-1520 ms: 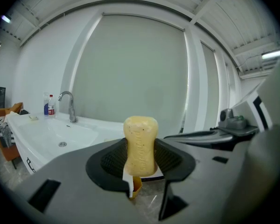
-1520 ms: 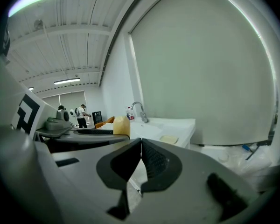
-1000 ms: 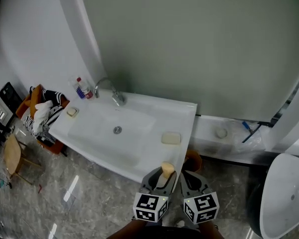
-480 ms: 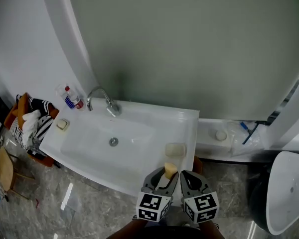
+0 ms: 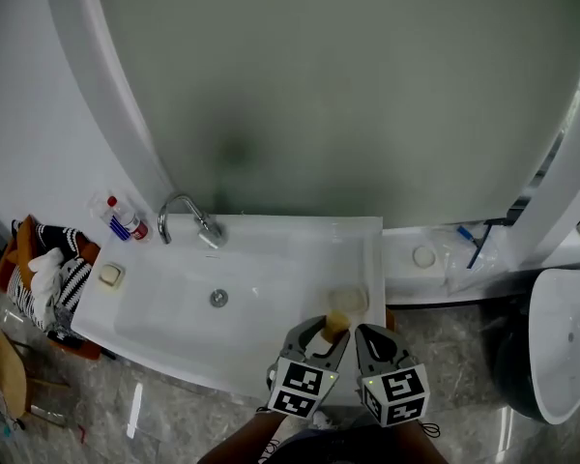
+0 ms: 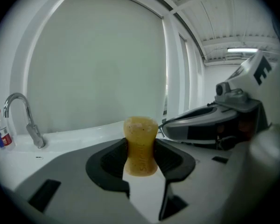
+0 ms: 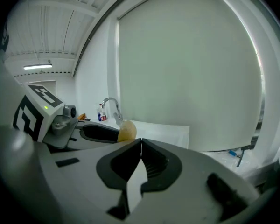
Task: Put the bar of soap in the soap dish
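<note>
Soap bar (image 6: 140, 143) pinched in left claw (image 6: 141, 160), right claw (image 7: 141, 147) closed

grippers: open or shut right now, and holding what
Left gripper: shut on the bar of soap.
Right gripper: shut, nothing between its jaws.

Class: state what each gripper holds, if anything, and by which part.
The left gripper clamps the yellow bar of soap across its lower half, the top standing clear. The right gripper is shut and holds nothing.
</note>
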Motion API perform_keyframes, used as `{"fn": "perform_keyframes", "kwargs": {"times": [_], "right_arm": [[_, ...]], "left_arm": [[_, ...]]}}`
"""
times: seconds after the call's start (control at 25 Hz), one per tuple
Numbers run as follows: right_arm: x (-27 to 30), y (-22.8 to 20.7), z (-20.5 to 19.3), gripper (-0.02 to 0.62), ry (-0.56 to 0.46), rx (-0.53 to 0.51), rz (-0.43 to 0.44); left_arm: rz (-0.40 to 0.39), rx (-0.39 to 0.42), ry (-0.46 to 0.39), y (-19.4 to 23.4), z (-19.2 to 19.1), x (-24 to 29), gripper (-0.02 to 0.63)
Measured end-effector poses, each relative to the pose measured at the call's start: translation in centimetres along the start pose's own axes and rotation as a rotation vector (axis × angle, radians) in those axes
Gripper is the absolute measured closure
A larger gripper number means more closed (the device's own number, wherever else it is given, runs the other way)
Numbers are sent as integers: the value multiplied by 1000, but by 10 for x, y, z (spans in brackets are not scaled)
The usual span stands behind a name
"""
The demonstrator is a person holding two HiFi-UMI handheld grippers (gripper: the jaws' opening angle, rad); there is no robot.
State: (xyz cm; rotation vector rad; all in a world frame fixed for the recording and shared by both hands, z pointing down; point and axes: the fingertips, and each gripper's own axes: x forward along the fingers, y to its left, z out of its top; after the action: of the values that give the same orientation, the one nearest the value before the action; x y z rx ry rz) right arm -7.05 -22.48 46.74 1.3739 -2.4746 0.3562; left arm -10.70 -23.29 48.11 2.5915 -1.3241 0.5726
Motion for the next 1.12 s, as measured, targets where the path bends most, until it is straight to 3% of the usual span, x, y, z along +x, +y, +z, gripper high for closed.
{"fn": "perform_keyframes", "kwargs": {"times": [0.4, 1.12], "right_arm": [[12, -21, 1, 583, 11, 7, -61], [53, -77, -11, 583, 65, 42, 3]], "left_arm": [[-82, 176, 114, 15, -5, 41, 423], [-180, 373, 391, 22, -43, 113, 422]]}}
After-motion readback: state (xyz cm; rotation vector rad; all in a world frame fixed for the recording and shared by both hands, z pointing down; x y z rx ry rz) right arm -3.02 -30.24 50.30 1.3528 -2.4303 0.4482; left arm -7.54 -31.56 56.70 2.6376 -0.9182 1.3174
